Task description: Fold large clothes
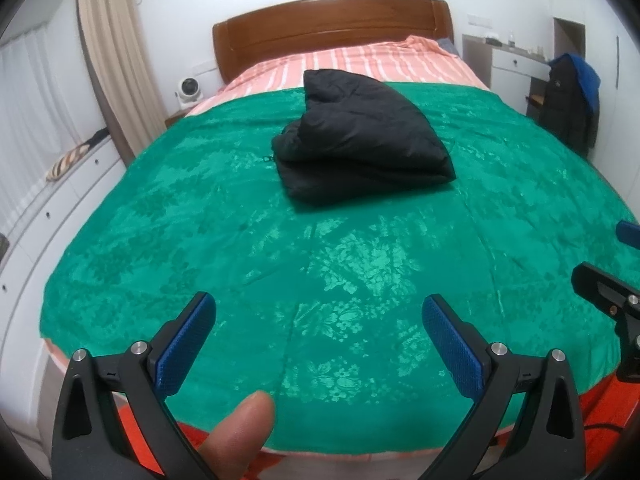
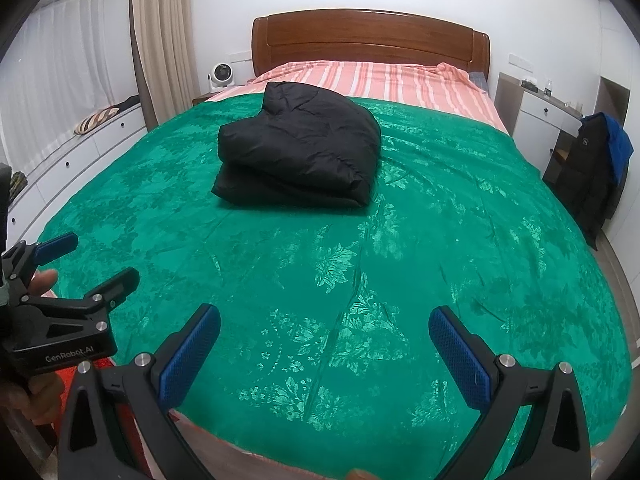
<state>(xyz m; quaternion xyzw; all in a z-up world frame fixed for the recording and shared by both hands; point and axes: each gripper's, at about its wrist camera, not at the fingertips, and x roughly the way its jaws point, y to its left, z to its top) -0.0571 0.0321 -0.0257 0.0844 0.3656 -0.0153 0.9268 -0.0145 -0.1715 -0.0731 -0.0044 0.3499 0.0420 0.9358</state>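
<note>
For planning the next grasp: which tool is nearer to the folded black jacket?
Neither clearly. The left tool and the right tool both hang open over the bed's near edge, far from the black jacket, which lies mid-bed between them.

A black puffy jacket point(image 1: 360, 136) point(image 2: 300, 148) lies folded into a thick, layered bundle near the middle of the bed's green cover point(image 1: 280, 264) point(image 2: 400, 272), its rounded upper part reaching toward the striped sheet, lower layers stacked flat beneath
</note>
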